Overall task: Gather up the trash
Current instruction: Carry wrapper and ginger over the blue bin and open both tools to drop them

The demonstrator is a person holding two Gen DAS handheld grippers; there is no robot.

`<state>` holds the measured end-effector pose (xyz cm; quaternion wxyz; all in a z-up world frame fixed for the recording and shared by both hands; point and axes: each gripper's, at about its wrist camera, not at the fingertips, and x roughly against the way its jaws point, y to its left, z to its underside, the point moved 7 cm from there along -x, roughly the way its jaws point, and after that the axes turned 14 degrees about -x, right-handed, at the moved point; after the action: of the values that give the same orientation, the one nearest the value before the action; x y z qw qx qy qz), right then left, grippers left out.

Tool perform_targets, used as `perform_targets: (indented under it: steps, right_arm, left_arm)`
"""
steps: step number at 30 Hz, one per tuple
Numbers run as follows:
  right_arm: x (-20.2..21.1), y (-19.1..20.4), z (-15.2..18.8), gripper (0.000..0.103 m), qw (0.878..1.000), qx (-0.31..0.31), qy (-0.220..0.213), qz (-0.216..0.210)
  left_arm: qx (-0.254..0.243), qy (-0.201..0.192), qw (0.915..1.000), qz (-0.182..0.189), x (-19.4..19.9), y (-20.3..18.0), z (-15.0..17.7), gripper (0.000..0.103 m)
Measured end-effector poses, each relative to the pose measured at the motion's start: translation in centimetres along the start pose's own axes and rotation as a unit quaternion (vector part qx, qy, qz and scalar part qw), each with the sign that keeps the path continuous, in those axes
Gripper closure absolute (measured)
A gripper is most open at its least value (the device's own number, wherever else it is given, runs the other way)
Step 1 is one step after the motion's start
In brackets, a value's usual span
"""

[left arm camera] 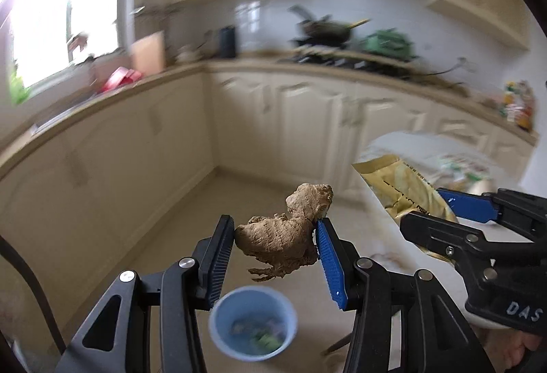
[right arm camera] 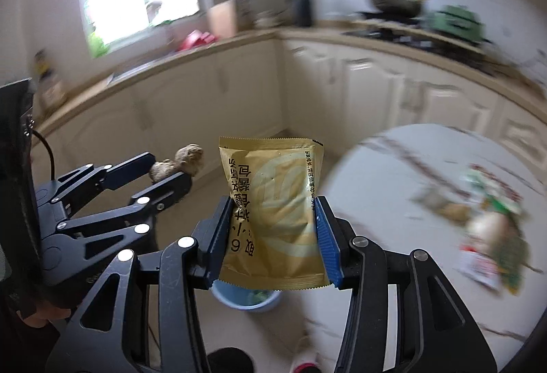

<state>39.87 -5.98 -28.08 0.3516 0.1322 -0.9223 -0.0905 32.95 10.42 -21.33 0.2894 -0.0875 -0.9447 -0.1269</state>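
My left gripper (left arm camera: pixel 275 236) is shut on a brown piece of ginger (left arm camera: pixel 283 232) and holds it in the air above a blue bin (left arm camera: pixel 253 323) on the floor. The bin holds some scraps. My right gripper (right arm camera: pixel 273 232) is shut on a gold snack packet (right arm camera: pixel 273 212), also above the blue bin (right arm camera: pixel 246 299). In the left wrist view the right gripper (left arm camera: pixel 441 219) with the packet (left arm camera: pixel 407 188) is at the right. In the right wrist view the left gripper (right arm camera: pixel 171 173) with the ginger (right arm camera: pixel 181 161) is at the left.
A round white marble table (right arm camera: pixel 410 202) at the right bears more wrappers and scraps (right arm camera: pixel 492 226). Cream kitchen cabinets (left arm camera: pixel 290 120) and a counter with a wok (left arm camera: pixel 324 27) run along the back. A cable (left arm camera: pixel 30 284) hangs at the left.
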Motion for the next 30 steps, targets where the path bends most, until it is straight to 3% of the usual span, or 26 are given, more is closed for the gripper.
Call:
perform_targets:
  steps: [7,15,17,20,24,30]
  right_arm:
    - [-11.5,6.0,5.2,0.058,0.994,0.042,0.094,-0.029]
    - [-22.8,3.5,11.4,0.058,0.981,0.03,0.192,-0.002]
    - [-25.3,2.2,12.5,0.058,0.976,0.023,0.215,0.008]
    - [-27.9,0.5,14.0,0.058,0.97,0.005,0.241,0.01]
    - [-30.7,-1.2,15.2,0.058,0.965,-0.011,0.261,0.012]
    - [-32.4,-1.6,15.6,0.051,0.962,-0.02,0.271,0.002]
  left_arm:
    - [0.058,0.107,0.9923,-0.022,-5.3,7.0,9.0,0.058]
    - [0.099,0.201,0.9741,0.028,-14.7,8.1,15.5,0.058]
    - [0.107,0.22,0.9686,0.043,-17.1,8.5,16.4,0.057]
    - [0.103,0.238,0.9651,0.037,-19.6,9.1,16.9,0.057]
    - [0.126,0.248,0.9595,0.047,-22.4,10.3,16.0,0.051]
    - [0.137,0.245,0.9593,0.033,-22.4,12.3,14.7,0.049]
